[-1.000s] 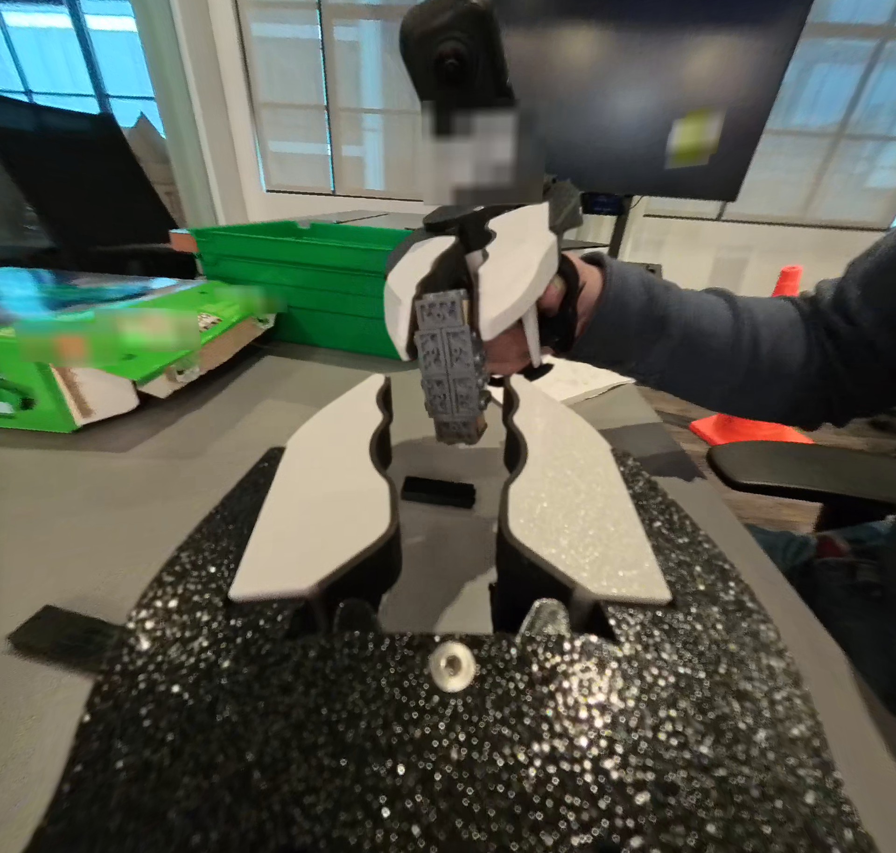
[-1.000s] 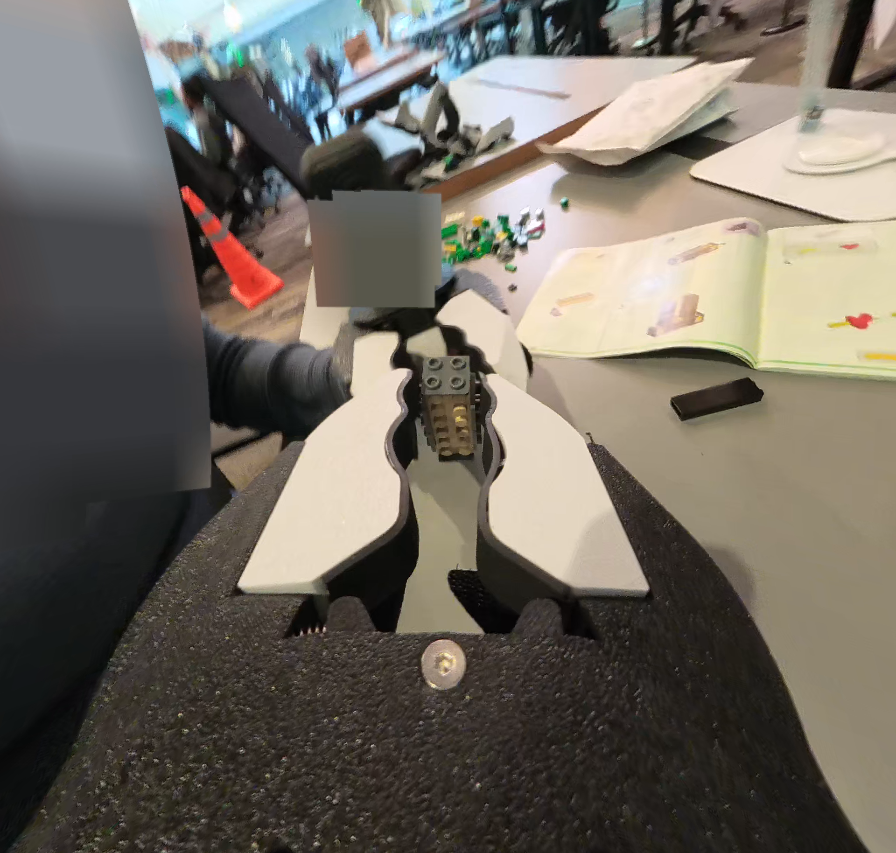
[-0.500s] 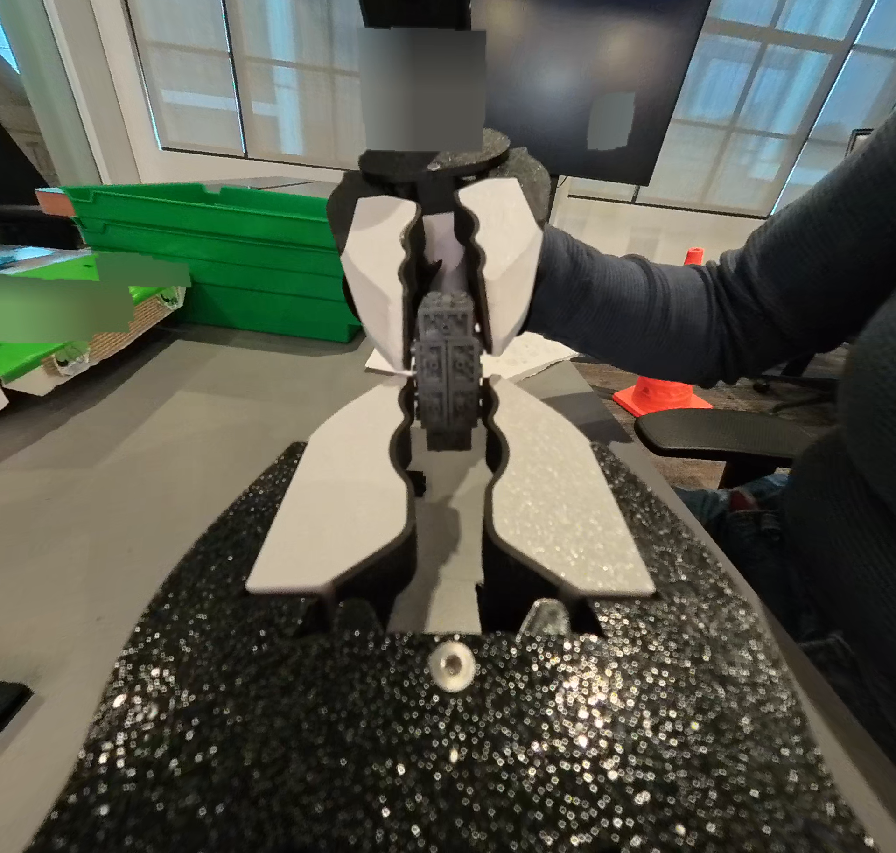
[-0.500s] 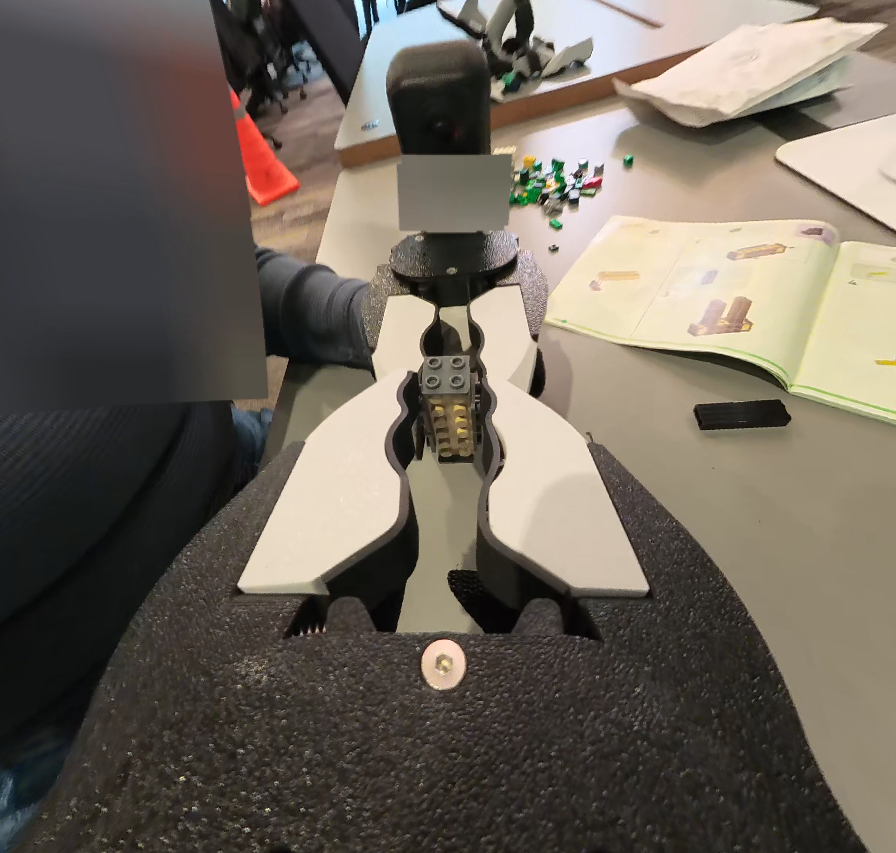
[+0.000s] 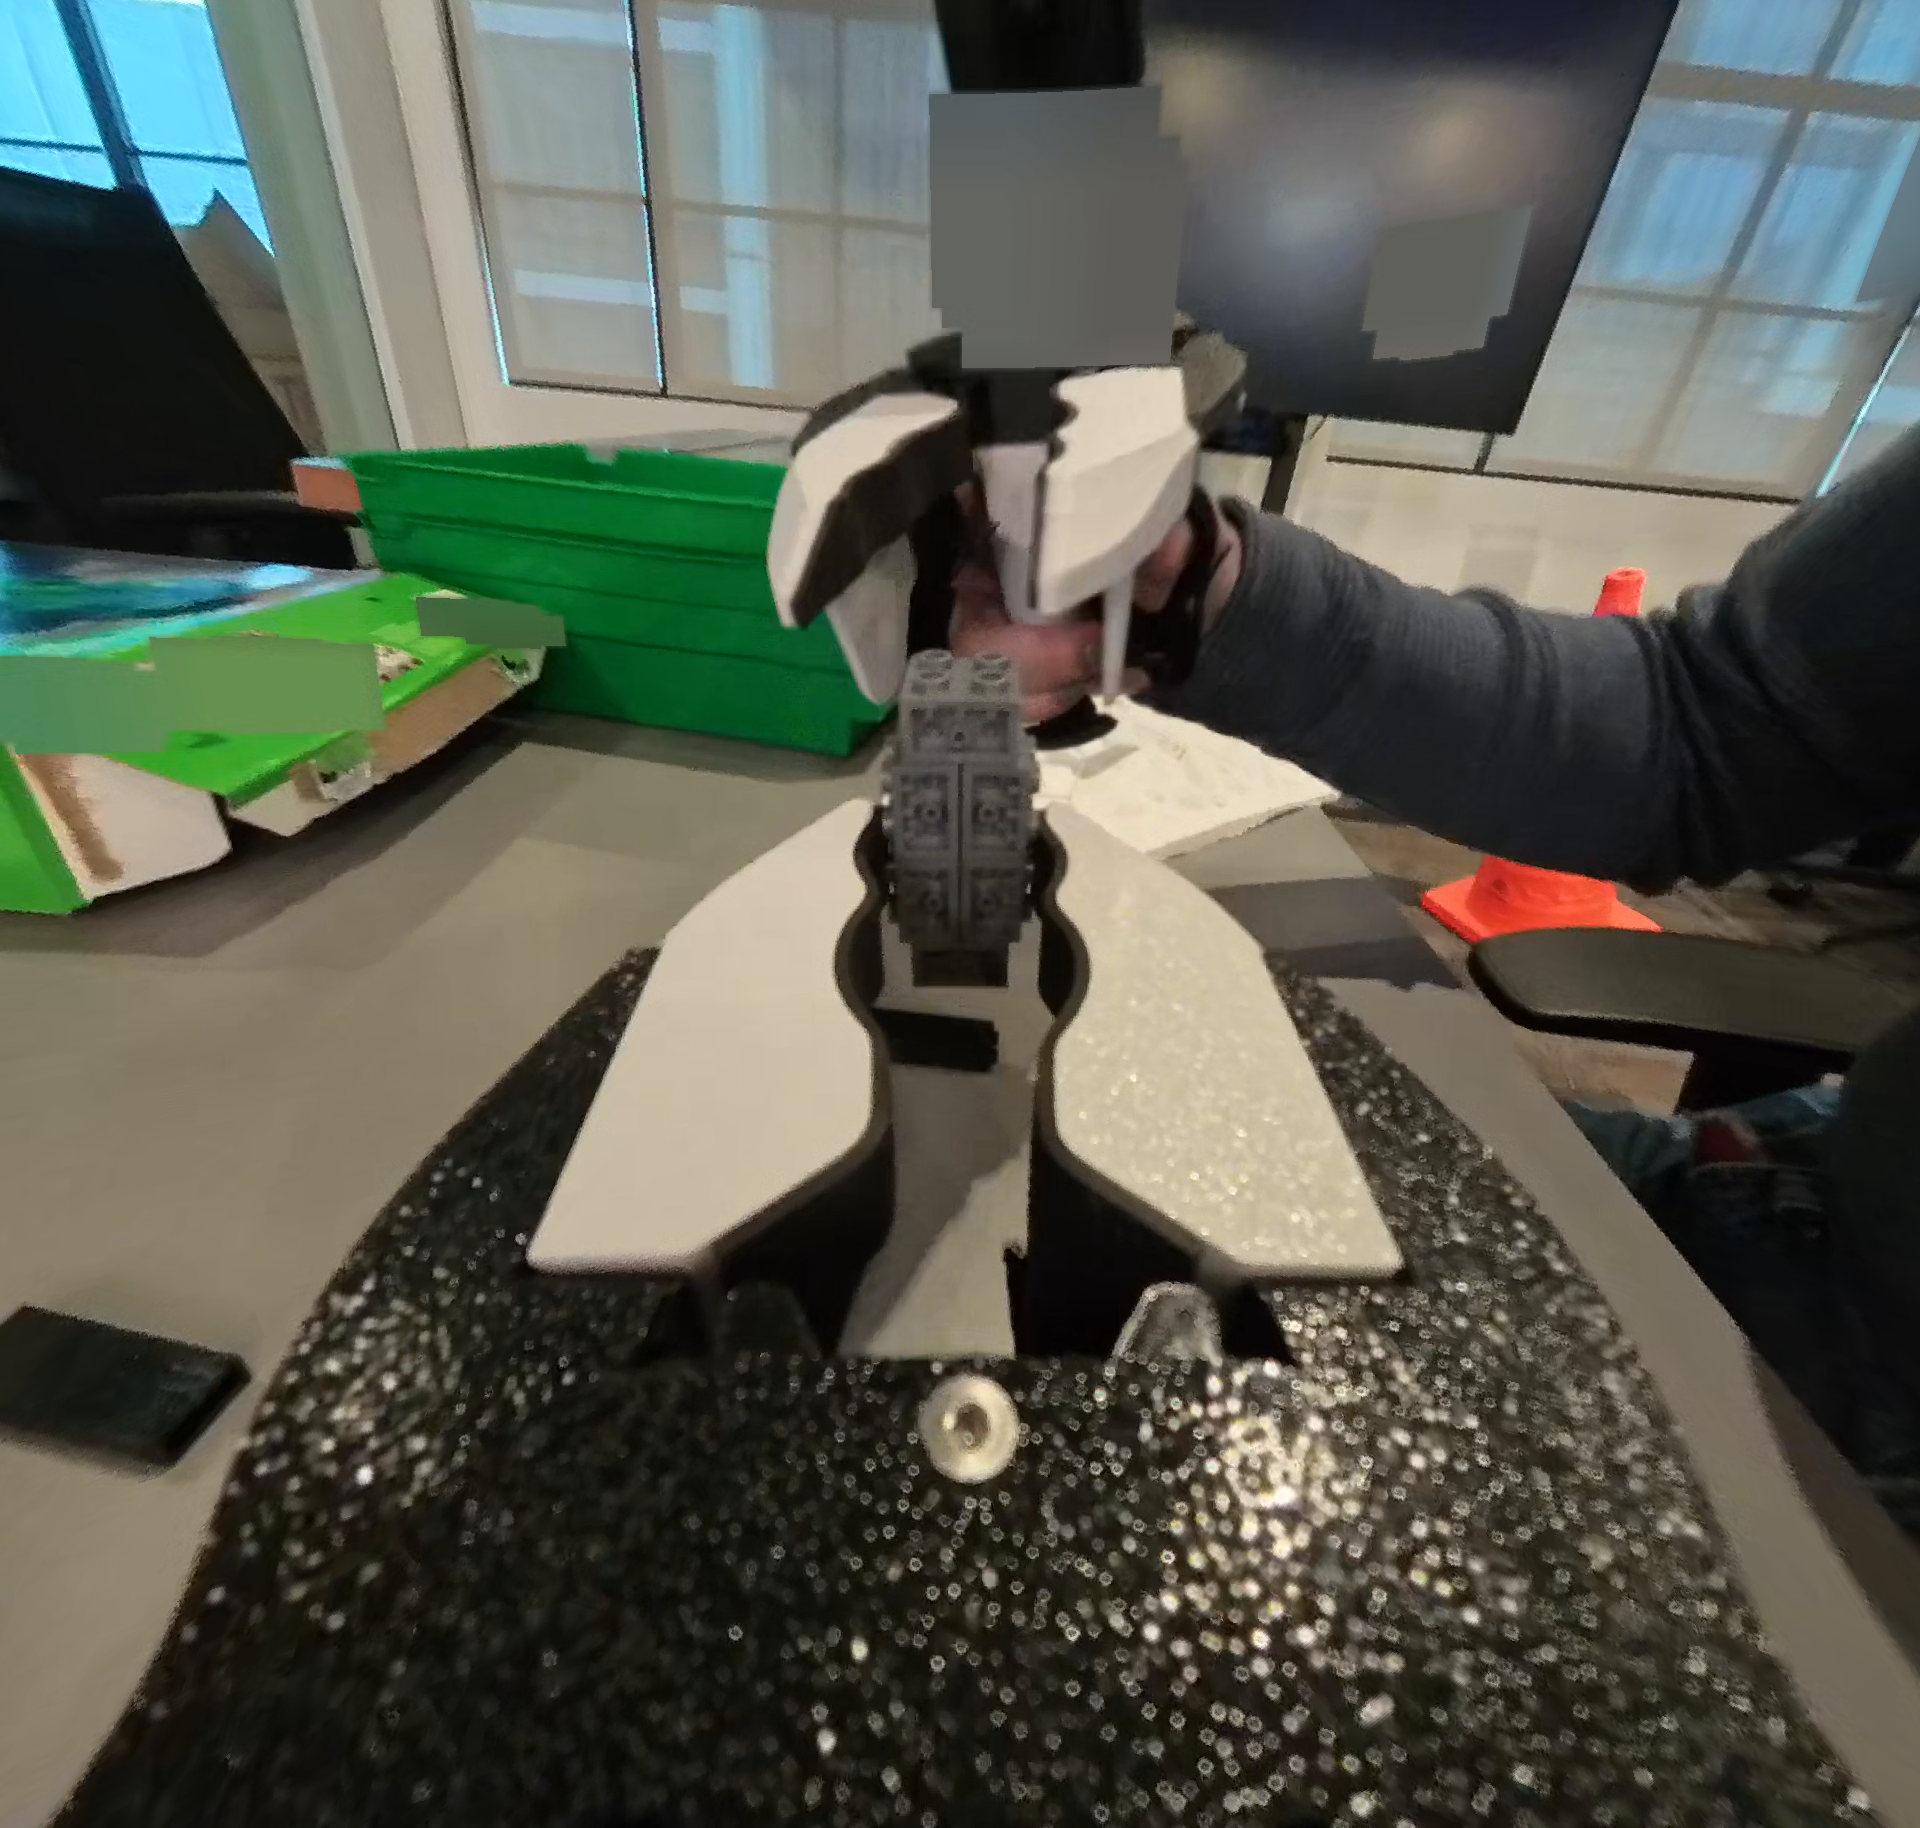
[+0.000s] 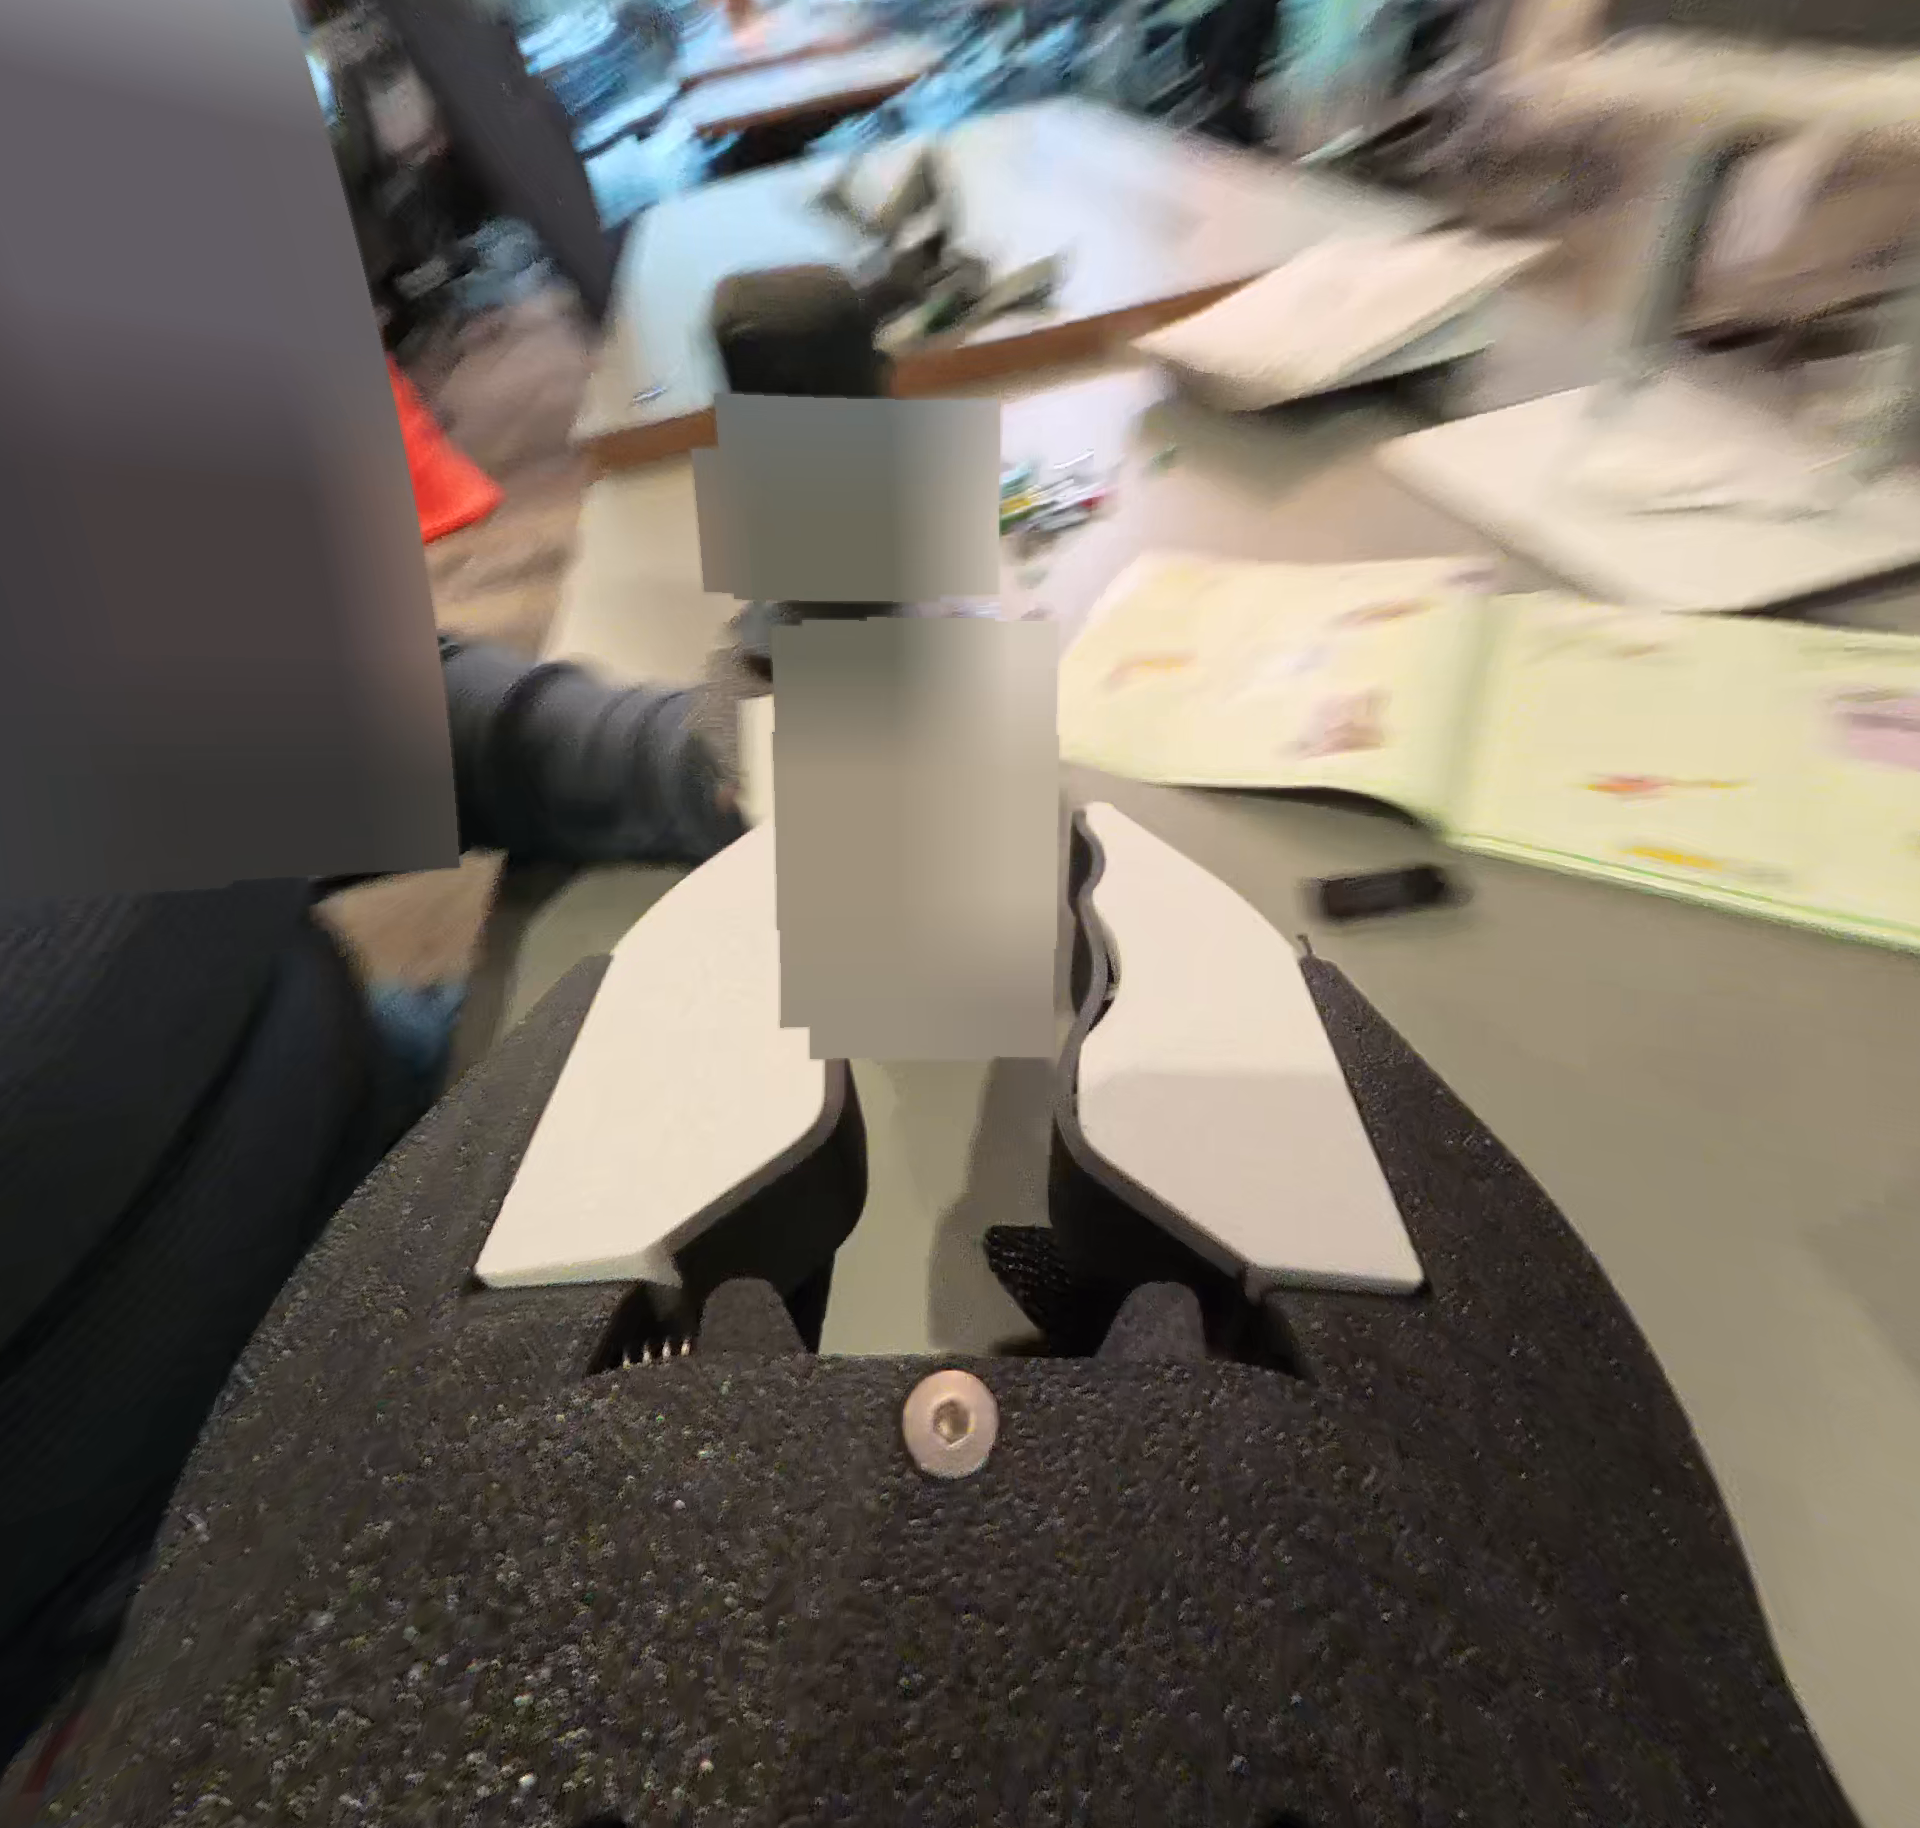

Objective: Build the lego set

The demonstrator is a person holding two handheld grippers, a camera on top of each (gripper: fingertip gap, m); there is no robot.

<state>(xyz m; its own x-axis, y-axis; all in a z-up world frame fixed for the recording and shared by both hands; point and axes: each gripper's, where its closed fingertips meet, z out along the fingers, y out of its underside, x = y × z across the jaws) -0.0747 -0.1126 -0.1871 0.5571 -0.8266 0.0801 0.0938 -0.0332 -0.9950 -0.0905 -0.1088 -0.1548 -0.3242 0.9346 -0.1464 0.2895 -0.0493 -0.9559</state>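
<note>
A grey lego tower with studs on top stands upright between the fingertips of my left gripper, which is shut on its sides above the grey table. My right gripper faces it from behind and above, with its jaws spread and nothing between them; one fingertip is close to the tower's top. In the right wrist view the picture is blurred and a patch covers the space between the right gripper's fingertips; its fingers stand apart.
A small black piece lies on the table under the left gripper, a black plate at the left. Green bins and a green box stand behind. An open instruction booklet, a black piece and loose bricks lie to the right. The tips of both grippers are at nearly the same place.
The right gripper brought the tower between the left gripper's fingers. The left gripper shut on it, and the right gripper opened and drew back upward.
</note>
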